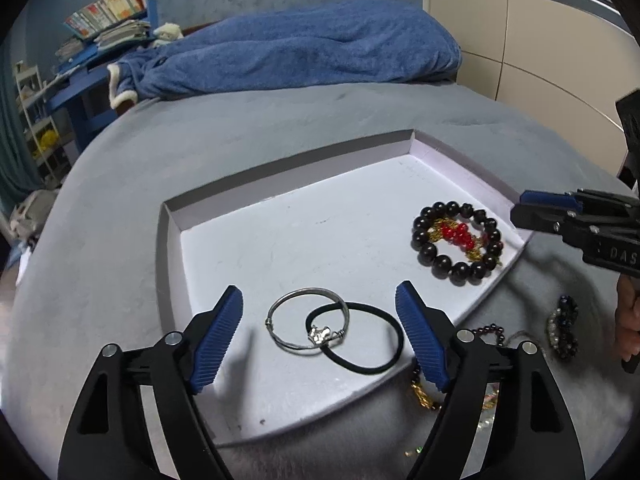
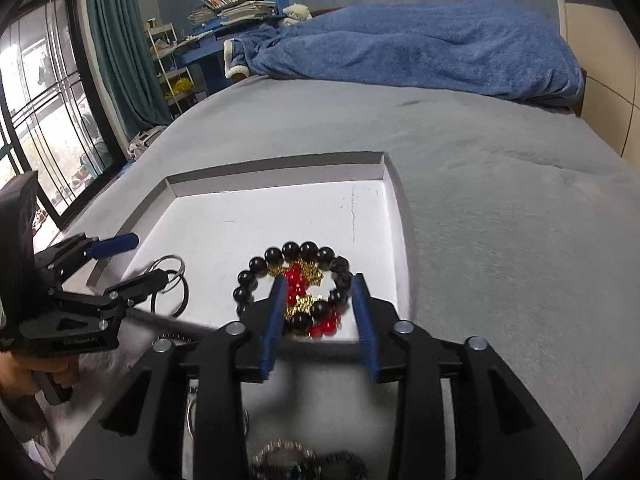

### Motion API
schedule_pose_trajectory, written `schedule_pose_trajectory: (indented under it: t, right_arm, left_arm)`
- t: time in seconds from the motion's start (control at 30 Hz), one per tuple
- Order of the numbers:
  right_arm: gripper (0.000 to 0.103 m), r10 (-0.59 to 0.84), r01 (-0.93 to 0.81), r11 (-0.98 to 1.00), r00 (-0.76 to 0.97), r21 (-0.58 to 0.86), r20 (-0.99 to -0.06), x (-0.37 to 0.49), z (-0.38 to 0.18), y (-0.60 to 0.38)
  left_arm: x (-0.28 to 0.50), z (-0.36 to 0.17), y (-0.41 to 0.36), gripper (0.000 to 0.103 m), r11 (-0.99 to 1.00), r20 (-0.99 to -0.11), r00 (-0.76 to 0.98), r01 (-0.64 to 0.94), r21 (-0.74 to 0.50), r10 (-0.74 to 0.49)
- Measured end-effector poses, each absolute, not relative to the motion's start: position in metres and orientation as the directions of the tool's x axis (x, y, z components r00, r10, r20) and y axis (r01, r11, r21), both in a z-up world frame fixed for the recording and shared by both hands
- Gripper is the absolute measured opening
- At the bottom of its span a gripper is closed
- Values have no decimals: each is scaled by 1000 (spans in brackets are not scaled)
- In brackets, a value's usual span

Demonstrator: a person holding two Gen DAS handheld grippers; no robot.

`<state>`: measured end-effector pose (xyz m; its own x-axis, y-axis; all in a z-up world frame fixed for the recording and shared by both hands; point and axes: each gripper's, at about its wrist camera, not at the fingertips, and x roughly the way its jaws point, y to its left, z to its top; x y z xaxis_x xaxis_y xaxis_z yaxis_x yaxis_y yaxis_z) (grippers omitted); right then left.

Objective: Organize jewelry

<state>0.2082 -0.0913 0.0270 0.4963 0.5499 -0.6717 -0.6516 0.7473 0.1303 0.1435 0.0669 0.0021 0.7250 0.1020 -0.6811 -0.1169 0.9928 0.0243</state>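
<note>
A shallow white tray (image 1: 280, 168) lies on the grey bed cover. In it, a silver bangle (image 1: 269, 316) overlaps a black hair tie (image 1: 399, 338), and my left gripper (image 1: 319, 288) hangs open just above them with nothing between its pads. At the tray's right side lies a black bead bracelet (image 2: 290, 249) with red beads (image 2: 294, 280) and a gold chain (image 2: 310, 270) inside its ring. My right gripper (image 2: 319, 280) stands open over it, its pads either side of the red beads and clear of them. The same bracelet (image 1: 440, 210) shows in the left wrist view.
Loose jewelry lies on the cover outside the tray's near edge: a dark and pearl bead bracelet (image 1: 562, 328), a small dark bead string (image 1: 488, 328) and a gold chain (image 1: 420, 392). A blue blanket (image 1: 300, 48) lies at the far end of the bed. A window (image 2: 40, 120) is at the left.
</note>
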Motion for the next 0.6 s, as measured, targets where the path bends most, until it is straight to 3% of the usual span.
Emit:
schedule_pose_trajectory:
  t: [0.2, 0.6]
  right_arm:
    - [49, 556, -642, 754, 515, 137, -652, 187, 28, -118]
    - [62, 545, -590, 786, 521, 184, -657, 149, 8, -170]
  left_arm:
    - [118, 13, 62, 88, 990, -647, 757, -142, -17, 97]
    - [55, 2, 52, 90, 984, -644, 763, -149, -94, 54]
